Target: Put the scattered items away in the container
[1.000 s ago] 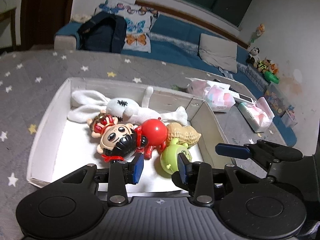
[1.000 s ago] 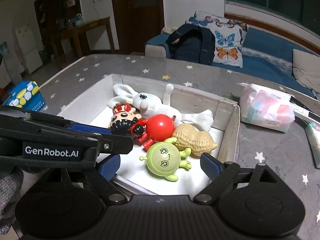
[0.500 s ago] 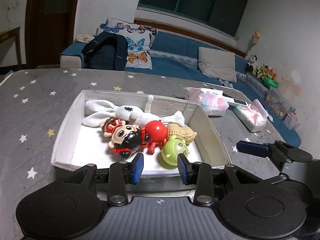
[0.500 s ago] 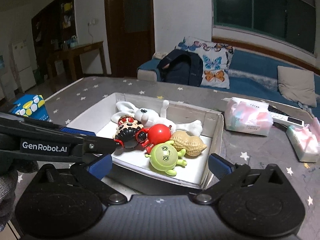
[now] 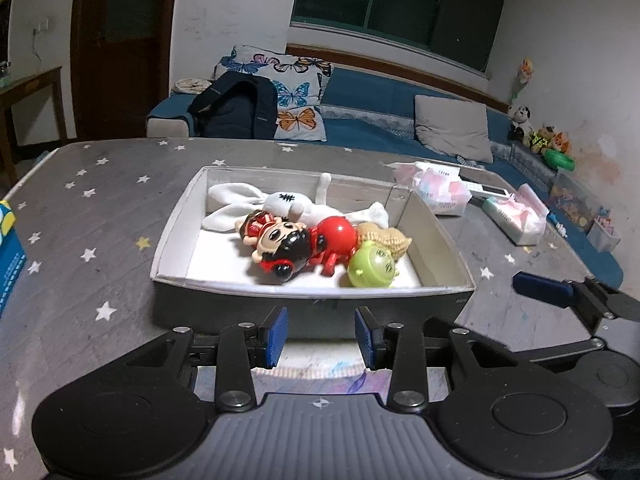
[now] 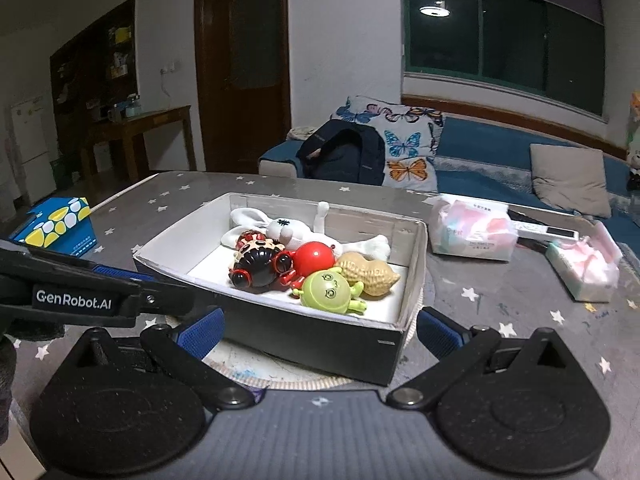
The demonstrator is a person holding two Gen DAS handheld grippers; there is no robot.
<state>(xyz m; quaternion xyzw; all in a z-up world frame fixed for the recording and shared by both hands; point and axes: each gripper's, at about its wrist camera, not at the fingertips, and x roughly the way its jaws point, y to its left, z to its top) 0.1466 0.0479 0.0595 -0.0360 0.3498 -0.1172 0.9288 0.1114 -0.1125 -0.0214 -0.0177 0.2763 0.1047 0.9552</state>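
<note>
A box (image 5: 176,220) (image 6: 416,264), white inside and dark outside, stands on the grey star-patterned table. In it lie a white plush rabbit (image 5: 280,204) (image 6: 280,228), a black-haired doll (image 5: 280,244) (image 6: 256,264), a red ball toy (image 5: 336,232) (image 6: 316,256), a peanut toy (image 5: 388,236) (image 6: 368,276) and a green round toy (image 5: 370,268) (image 6: 328,292). My left gripper (image 5: 320,336) is open and empty, just in front of the box's near wall. My right gripper (image 6: 320,328) is wide open and empty, before the box's near corner.
Two pink tissue packs (image 5: 440,192) (image 5: 516,216) and a remote (image 6: 548,232) lie on the table right of the box. A blue and yellow carton (image 6: 60,220) stands at the table's left edge. A sofa with cushions and a dark backpack (image 5: 236,108) is behind.
Both grippers have drawn back from over the box towards me and lowered. The box and toys now sit farther away. The toys have not moved.
</note>
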